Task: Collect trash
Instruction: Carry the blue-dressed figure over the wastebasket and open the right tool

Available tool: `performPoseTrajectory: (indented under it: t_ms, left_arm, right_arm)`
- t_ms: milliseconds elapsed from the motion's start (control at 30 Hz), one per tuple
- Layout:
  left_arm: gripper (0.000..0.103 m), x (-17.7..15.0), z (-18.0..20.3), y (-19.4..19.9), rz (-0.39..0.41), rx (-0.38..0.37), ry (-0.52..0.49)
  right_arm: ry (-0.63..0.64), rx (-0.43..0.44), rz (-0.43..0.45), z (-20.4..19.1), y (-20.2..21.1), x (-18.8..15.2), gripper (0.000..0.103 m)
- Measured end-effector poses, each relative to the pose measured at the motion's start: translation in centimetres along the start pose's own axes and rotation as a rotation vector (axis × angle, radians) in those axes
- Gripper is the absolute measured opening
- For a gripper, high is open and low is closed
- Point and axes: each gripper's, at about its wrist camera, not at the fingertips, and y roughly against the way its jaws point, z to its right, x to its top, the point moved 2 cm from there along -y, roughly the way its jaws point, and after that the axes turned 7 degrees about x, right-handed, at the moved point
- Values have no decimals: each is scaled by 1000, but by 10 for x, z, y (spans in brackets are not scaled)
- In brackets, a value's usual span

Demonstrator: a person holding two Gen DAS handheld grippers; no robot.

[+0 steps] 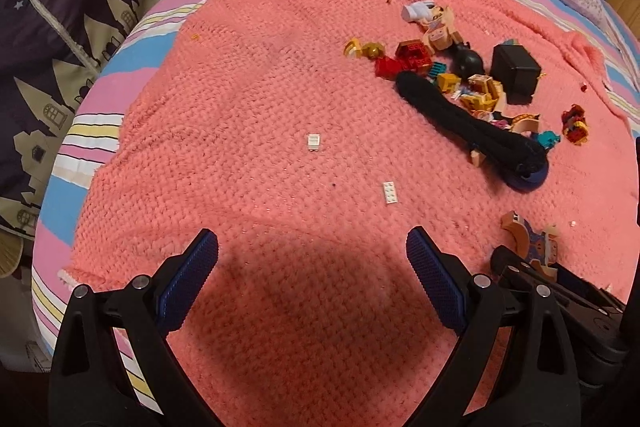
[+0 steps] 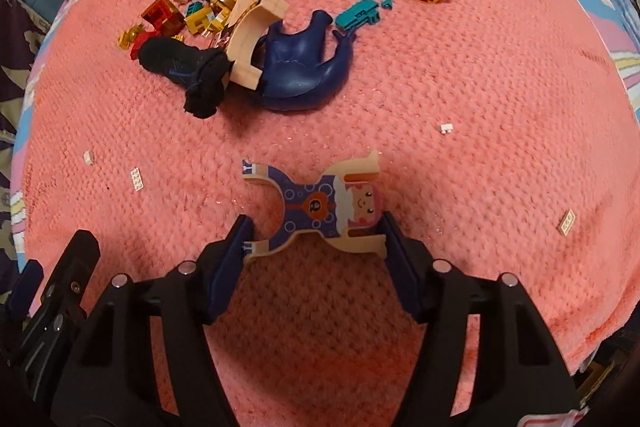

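A coral blanket (image 1: 260,75) covers the bed, with a toy pile (image 1: 460,79) at its far right. The step in hand looks like a pickup: the right gripper (image 2: 314,239) clasps a flat printed figure (image 2: 320,207) by its two ends, low over the blanket. Next it likely needs lifting clear. The left gripper (image 1: 312,259) hangs spread and empty. Small white bricks (image 1: 390,191) lie scattered.

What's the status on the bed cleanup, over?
Left gripper open, empty, over the coral blanket. Right gripper closed on the flat wooden figure piece. Toy pile ahead, path clear.
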Motion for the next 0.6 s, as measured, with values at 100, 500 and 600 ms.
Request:
performPoseTrajectory:
  t_ms: [100,500,600]
  left_arm:
    - [92,0,2,4,2,-13,-2]
    - [92,-8,64,64,80,-161,-152]
    - [92,-14,94,86,109,-211,-220]
  right_arm:
    - [-17,11,1,5,2,1,61]
    - [-226,-13,108,84,73,-23,61]
    - [-301,-31,150,117,99,-32,61]
